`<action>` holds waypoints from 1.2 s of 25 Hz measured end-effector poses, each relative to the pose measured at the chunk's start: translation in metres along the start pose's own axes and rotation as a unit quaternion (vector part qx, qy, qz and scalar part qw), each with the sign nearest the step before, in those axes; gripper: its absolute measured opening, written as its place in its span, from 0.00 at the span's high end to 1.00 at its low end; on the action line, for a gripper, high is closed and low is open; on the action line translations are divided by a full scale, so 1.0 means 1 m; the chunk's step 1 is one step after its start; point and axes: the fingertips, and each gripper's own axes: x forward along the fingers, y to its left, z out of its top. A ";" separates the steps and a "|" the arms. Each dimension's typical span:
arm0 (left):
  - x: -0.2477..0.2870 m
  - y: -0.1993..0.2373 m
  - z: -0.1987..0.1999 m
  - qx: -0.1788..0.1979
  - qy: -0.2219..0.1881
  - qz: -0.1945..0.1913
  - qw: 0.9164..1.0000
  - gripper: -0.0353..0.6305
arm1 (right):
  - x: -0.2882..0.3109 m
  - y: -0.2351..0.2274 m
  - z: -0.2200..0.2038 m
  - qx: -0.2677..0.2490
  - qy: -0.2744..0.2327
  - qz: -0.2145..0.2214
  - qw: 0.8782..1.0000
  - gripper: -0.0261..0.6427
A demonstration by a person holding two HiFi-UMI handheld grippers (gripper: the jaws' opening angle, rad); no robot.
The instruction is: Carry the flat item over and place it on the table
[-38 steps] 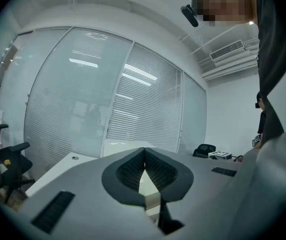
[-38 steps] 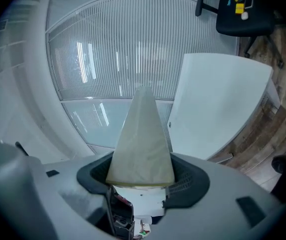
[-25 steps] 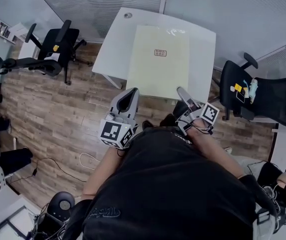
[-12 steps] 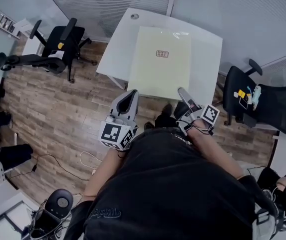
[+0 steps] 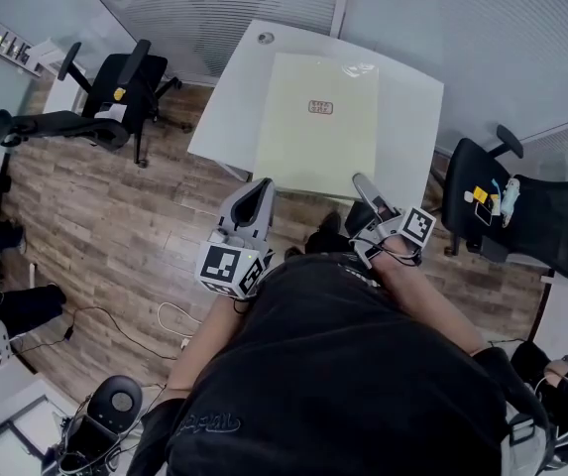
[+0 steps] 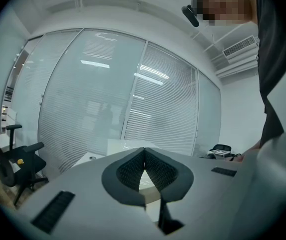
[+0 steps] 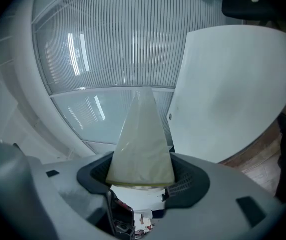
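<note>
Fingers (image 6: 125, 171) on the left gripper (image 5: 260, 184) are pinched almost shut on the near edge of the pale sheet (image 5: 313, 147). The fingers (image 7: 187, 179) on the right gripper (image 5: 363, 181) stand wide, with that sheet filling the gap and touching both sides. So both hold it. Most of the sheet hangs over the white counter (image 5: 410, 117); I can't tell if it touches the top. I think this is the end of the carrying part. Next, both hands should go down together, lay it flat, then let go.
</note>
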 end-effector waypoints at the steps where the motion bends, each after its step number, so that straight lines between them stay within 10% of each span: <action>1: 0.005 0.000 0.001 0.000 0.000 0.000 1.000 0.93 | 0.002 0.000 0.005 0.001 0.000 0.001 1.000 0.53; 30: 0.178 -0.041 0.003 0.005 0.031 -0.023 0.999 0.93 | 0.019 -0.026 0.162 0.009 0.007 -0.003 1.000 0.53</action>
